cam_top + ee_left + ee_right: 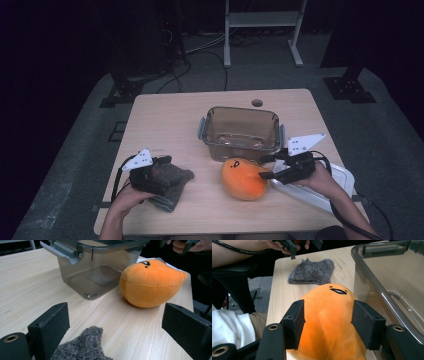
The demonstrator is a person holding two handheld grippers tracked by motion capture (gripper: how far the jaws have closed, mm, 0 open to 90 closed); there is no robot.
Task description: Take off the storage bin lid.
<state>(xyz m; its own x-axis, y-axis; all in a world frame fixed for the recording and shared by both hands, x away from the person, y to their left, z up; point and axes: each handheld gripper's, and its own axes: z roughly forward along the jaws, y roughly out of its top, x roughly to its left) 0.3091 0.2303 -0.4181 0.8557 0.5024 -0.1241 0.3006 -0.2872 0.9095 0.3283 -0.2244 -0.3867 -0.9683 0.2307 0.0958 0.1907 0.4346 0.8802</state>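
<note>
The right gripper [264, 167], jaws parted around the round orange plush toy [243, 178] at lower centre, is needing a centred, gentle squeeze while the left gripper [162, 167] is idling unclenched over the folded grey fuzzy cloth [172, 185].

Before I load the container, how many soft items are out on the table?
2: an orange egg-shaped plush toy in front of the clear plastic container, and a grey fuzzy folded cloth at the left near edge. None shows inside the container.

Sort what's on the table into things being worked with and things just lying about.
In use:
- orange plush toy, between the right gripper's jaws
- grey cloth, under the left gripper

Lying about:
- clear plastic container, empty
- container lid, beneath the right hand
</note>
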